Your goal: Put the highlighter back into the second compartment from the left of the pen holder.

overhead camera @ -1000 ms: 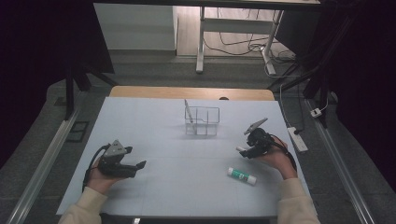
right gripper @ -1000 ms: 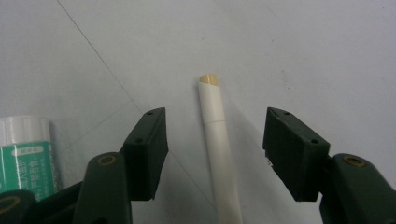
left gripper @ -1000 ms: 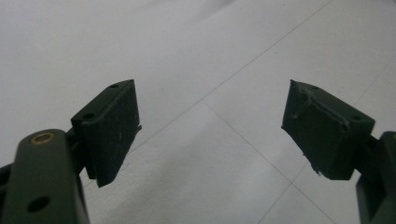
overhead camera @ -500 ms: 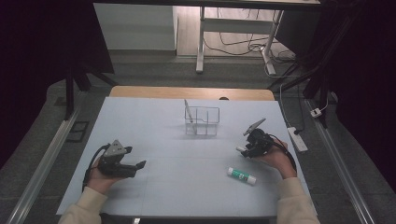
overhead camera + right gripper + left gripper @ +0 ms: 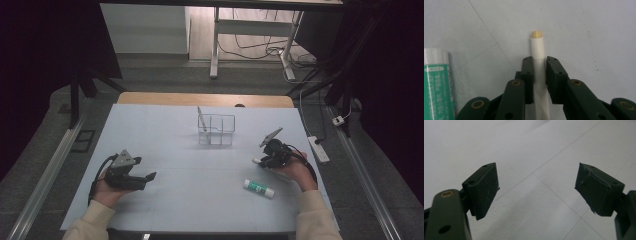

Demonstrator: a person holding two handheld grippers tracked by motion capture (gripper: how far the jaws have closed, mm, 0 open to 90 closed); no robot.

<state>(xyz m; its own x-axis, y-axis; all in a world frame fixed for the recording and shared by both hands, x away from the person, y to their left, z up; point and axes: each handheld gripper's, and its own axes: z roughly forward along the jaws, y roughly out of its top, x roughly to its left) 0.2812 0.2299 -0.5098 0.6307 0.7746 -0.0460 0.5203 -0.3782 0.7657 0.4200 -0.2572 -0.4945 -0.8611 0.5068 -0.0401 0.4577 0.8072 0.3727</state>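
My right gripper [image 5: 539, 61] is shut on a white tube [image 5: 537, 47] with a yellowish tip that sticks out past the jaws, low over the table. In the high view, the right gripper [image 5: 264, 159] is at the right of the white table top [image 5: 200, 205]. A green and white glue stick [image 5: 259, 188] lies on the table just in front of it, seen at the left in the right gripper view [image 5: 436, 80]. My left gripper [image 5: 149, 177] rests at the front left, open, its jaws [image 5: 537, 187] wide apart over bare table.
A clear compartment box [image 5: 216, 129] stands at the middle back of the table with a slim pen-like stick [image 5: 201, 119] leaning in its left side. A white power strip [image 5: 318, 149] lies beyond the table's right edge.
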